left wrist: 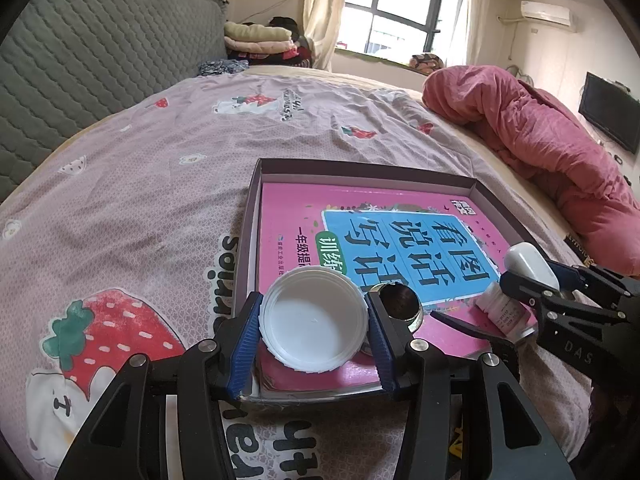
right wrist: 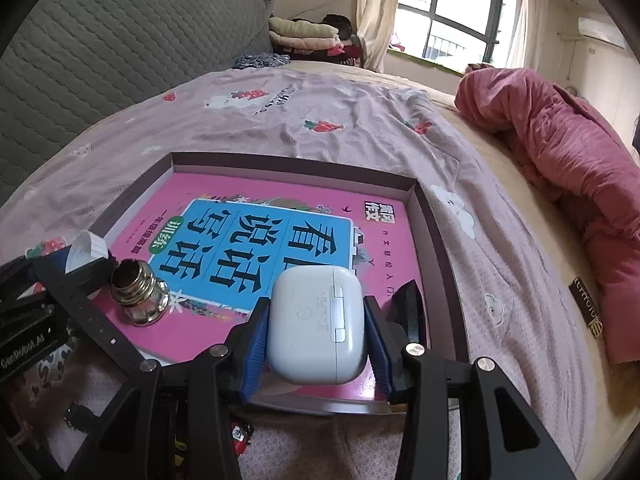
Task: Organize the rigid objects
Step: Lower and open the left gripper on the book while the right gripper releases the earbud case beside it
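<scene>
White ribbed lid pinched in left gripper, open side up, over near-left corner of the shallow box. White earbud case pinched in right gripper, over the box's near edge. Box holds a pink book; on it sit a metal threaded fitting, a small white bottle lying flat, and 1 black item. Box sits on bed, beside pink quilt.
</scene>
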The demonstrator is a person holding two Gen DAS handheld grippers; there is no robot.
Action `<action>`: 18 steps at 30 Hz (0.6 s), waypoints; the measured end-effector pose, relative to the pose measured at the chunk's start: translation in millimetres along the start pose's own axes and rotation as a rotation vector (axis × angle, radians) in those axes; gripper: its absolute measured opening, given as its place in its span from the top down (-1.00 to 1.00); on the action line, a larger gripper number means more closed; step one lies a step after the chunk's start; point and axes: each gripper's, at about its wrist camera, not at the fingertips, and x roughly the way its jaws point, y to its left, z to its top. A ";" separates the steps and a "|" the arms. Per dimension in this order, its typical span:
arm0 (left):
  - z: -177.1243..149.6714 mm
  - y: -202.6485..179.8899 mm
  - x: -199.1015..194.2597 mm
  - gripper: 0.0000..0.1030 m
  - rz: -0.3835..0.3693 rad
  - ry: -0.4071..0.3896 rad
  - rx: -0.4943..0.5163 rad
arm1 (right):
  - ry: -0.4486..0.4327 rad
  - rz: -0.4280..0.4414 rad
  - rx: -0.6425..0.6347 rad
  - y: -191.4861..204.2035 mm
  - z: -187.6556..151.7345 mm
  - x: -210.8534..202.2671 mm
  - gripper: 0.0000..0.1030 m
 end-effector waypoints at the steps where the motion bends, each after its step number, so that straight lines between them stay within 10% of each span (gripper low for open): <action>1: -0.4 -0.4 -0.4 0.01 0.000 -0.001 0.001 | 0.008 0.004 0.008 -1.2 0.6 0.1 0.14; 18: -0.9 0.4 0.5 0.00 -0.005 0.003 0.001 | 0.113 0.235 0.301 -28.0 -6.7 8.5 0.13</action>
